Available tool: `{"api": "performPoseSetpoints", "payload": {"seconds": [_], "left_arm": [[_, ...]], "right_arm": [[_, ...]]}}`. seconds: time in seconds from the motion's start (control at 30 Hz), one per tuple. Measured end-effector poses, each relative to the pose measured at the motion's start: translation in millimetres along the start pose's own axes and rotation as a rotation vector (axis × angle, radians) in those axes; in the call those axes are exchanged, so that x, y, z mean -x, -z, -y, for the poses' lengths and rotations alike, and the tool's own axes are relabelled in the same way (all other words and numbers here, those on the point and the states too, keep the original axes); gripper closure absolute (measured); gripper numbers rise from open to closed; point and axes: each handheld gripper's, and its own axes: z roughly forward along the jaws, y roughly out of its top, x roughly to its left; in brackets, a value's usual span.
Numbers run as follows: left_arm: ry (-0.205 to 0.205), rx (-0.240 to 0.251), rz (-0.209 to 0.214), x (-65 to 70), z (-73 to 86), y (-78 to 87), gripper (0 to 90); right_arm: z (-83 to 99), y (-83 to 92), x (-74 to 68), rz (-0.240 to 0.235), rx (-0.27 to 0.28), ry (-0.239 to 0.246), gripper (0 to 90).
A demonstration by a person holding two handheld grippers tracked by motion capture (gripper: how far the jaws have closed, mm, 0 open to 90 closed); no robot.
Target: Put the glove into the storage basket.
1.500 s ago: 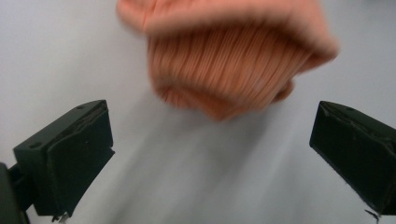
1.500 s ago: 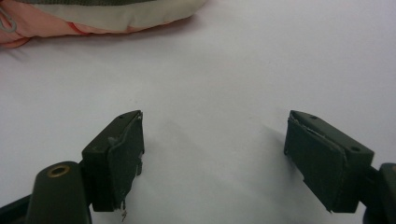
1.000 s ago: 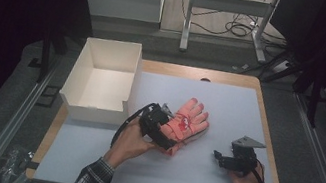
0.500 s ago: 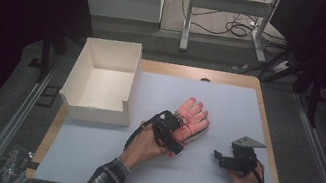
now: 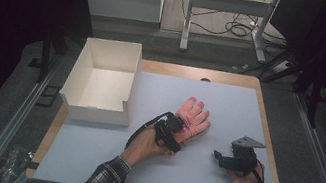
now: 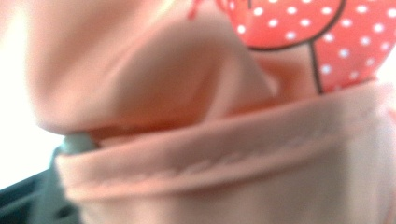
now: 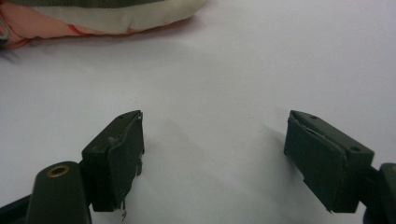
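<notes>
A pink glove (image 5: 196, 113) lies flat on the white mat, fingers pointing away from the person. My left gripper (image 5: 180, 127) is at the glove's wrist end. Its jaws have just been closing, with the glove's cuff between them. In the left gripper view the hemmed cuff (image 6: 210, 158) and bunched pink fabric sit right against the camera, below a red patch with white dots (image 6: 299, 32). My right gripper (image 5: 217, 156) rests on the mat to the glove's right. It is open, with bare mat between its jaws (image 7: 215, 135). The glove's edge (image 7: 37, 25) shows at the top left of that view.
An open white cardboard box (image 5: 106, 43) stands at the table's left, beside the mat (image 5: 231, 98). The wooden table edge (image 5: 266, 130) runs along the right. Table legs and cables stand on the floor beyond the far edge.
My left hand has shifted a little to the right and lower, settling at the glove's cuff. The right hand and the glove have stayed in place.
</notes>
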Motion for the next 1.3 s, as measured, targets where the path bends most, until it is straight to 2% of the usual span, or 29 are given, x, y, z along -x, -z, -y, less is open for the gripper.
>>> {"api": "performPoseSetpoints", "payload": {"seconds": [0.1,0.2,0.47,0.87,1.13,1.3], "left_arm": [[-0.018,0.005,0.017,-2.9,0.0,4.0,39.2],[-0.002,0.024,0.037,-5.8,1.3,7.7,41.1],[0.029,0.055,0.024,-14.7,-0.8,23.7,41.4],[0.043,0.063,-0.038,-28.1,-13.7,58.8,40.2],[0.079,0.112,-0.067,-42.8,-19.1,86.7,40.1],[0.078,0.112,-0.117,-51.9,-24.4,104.9,40.1]], "right_arm": [[0.0,0.0,0.1,0.000,0.000,0.001,20.1],[0.0,0.0,0.1,0.000,0.000,0.001,20.1],[-0.1,0.2,0.0,-0.001,-0.003,-0.001,20.1],[0.1,-0.1,0.0,0.000,0.001,-0.002,20.1],[0.1,0.0,-0.2,-0.001,0.000,-0.003,20.1],[0.1,-0.1,-0.1,-0.001,0.001,-0.003,20.1]]}}
